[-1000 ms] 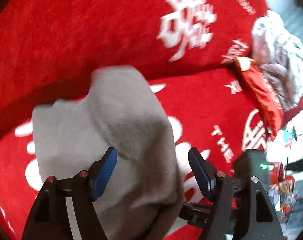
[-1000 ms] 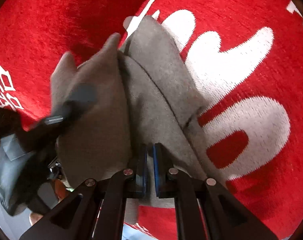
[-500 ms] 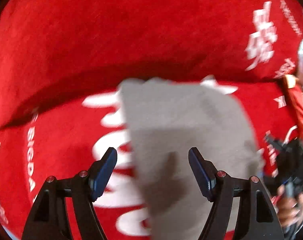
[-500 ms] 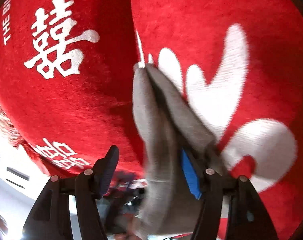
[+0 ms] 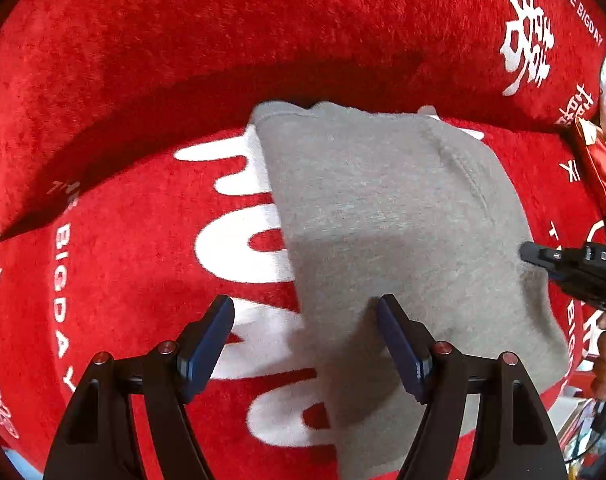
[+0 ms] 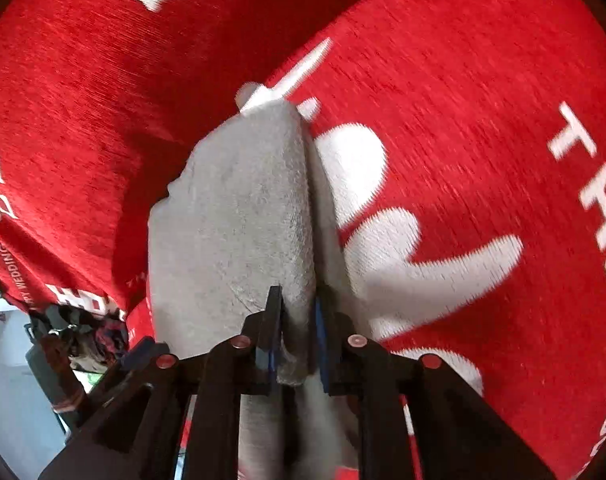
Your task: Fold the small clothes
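The grey fleece garment (image 5: 391, 216) lies spread on a red plush blanket (image 5: 135, 280) printed with white lettering, its far edge close against a raised fold of the same blanket. It looks light, soft and thick-napped, a cloth that will sag and drape wherever it is not supported, and that should grip well between pads rather than slip; nothing about it seems fragile. The left gripper (image 5: 305, 340) hangs above the near edge with its jaws spread wide and nothing between them, the left pad over the blanket and the right pad over the cloth. The right gripper (image 6: 296, 334) has a doubled ridge of the grey cloth (image 6: 239, 216) between its pads and its jaws are closing on it; the pads already pinch the fabric at that side edge. In the left view its black tip (image 5: 543, 256) meets the garment's right border, with a hand behind it. A good hold, I judge, is at corners or along a hem, taking both layers, since a pinch in mid-panel would only bunch the fleece and spoil a straight fold line
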Tool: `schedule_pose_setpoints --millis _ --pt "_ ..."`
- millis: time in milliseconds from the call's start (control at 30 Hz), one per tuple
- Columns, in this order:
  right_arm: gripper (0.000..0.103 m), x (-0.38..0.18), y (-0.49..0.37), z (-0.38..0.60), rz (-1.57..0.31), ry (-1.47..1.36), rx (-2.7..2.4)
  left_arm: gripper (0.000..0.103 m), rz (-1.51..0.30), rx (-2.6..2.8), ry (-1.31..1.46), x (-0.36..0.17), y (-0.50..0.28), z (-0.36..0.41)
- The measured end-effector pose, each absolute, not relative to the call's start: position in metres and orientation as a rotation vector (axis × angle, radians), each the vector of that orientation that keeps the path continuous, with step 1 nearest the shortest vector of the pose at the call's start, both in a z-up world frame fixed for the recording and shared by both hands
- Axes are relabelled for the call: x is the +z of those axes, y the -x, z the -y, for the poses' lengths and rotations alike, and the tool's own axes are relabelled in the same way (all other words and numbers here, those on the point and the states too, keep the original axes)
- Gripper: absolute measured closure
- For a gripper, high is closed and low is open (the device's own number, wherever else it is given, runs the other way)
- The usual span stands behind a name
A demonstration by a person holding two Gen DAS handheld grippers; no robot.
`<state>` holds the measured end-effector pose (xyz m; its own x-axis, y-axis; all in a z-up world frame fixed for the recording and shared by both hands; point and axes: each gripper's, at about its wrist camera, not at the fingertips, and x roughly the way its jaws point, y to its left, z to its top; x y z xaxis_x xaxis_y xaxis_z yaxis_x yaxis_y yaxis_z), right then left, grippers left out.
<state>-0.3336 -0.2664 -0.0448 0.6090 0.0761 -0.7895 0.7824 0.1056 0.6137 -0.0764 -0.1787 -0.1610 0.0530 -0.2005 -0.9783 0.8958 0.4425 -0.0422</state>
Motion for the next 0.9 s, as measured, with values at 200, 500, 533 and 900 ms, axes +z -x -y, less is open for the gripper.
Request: schedule_pose_setpoints --millis 200,500,533,900 --pt "0.086 0.007 0.344 0.240 -0.836 -1.197 -0.627 0.028 -1.261 -0.978 -0.760 -0.155 0.077 0.162" --pt "0.087 0.012 0.305 0.177 -1.015 -0.953 -0.533 0.028 -1.333 -1.002 -0.829 -0.181 0.105 0.134" --pt "0.088 0.003 0.306 0.177 -1.041 -0.953 -0.552 0.022 -1.350 -0.995 -0.824 -0.185 0.104 0.130" --pt "0.097 -0.047 0.347 0.180 -1.176 -1.055 -0.710 0.015 -1.396 -0.958 -0.816 -0.184 0.098 0.111"
